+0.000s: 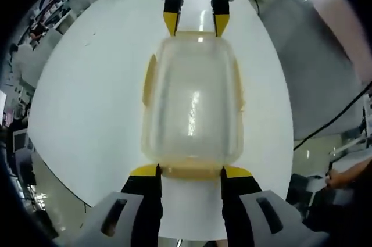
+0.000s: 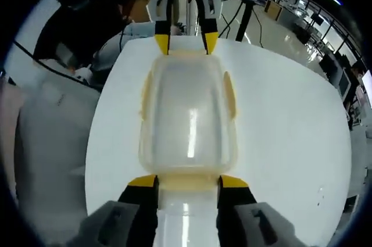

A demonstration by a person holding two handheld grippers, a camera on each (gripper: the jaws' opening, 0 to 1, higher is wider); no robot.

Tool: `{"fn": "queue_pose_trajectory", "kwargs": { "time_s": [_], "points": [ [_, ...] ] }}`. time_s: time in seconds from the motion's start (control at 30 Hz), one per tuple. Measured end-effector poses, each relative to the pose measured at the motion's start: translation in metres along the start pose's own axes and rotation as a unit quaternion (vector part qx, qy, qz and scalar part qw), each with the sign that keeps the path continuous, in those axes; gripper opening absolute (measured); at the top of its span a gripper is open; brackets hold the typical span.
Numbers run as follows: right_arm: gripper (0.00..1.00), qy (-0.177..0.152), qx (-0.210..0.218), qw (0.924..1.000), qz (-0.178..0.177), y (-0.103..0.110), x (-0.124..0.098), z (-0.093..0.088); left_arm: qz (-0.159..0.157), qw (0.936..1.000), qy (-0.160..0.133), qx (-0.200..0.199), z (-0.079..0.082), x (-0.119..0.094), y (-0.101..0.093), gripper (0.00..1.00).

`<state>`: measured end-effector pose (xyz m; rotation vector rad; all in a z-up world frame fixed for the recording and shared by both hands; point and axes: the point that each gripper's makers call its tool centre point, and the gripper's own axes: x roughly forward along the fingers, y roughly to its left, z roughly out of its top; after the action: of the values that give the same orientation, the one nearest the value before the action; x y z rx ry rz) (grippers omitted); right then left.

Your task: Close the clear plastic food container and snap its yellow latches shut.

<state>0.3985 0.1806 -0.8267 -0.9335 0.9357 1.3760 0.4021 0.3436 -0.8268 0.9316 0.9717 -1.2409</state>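
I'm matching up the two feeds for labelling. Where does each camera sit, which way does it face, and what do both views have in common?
Left gripper view: rides the left gripper, facing forward across the clear container on the white table; the right gripper faces it at the far end.
Right gripper view: rides the right gripper, facing the opposite way along the container; the left gripper is at the far end, a person's sleeve behind.
Shared: container, table, both grippers at opposite ends.

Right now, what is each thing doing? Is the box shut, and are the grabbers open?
Clear plastic food container: lid on, upright on the white table.
Side yellow latches: lying flat against the sides; cannot tell if snapped.
Left gripper: open, jaws at the near end latch.
Right gripper: open, jaws at the opposite end latch.
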Motion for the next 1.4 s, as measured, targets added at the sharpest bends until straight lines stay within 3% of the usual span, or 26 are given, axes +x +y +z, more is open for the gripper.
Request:
{"fn": "queue_pose_trajectory", "kwargs": {
  "time_s": [0.2, 0.5, 0.77, 1.4],
  "points": [
    [0.37, 0.005, -0.006, 1.0000, 0.001, 0.001, -0.014, -0.008, 0.002, 0.9999, -0.014, -0.001, 0.019, -0.012, -0.003, 0.37],
    [0.37, 0.005, 0.003, 1.0000, 0.001, 0.000, -0.031, -0.027, 0.006, 0.9999, -0.006, 0.012, 0.045, -0.014, -0.002, 0.37],
    [0.37, 0.011, 0.011, 0.9999, 0.006, 0.001, -0.048, -0.056, 0.004, 0.9997, -0.006, 0.022, 0.077, -0.008, -0.002, 0.37],
    [0.37, 0.042, 0.033, 0.9986, -0.007, 0.003, -0.082, -0.135, 0.001, 0.9983, -0.036, 0.046, 0.160, 0.019, -0.003, 0.37]
  ]
}}
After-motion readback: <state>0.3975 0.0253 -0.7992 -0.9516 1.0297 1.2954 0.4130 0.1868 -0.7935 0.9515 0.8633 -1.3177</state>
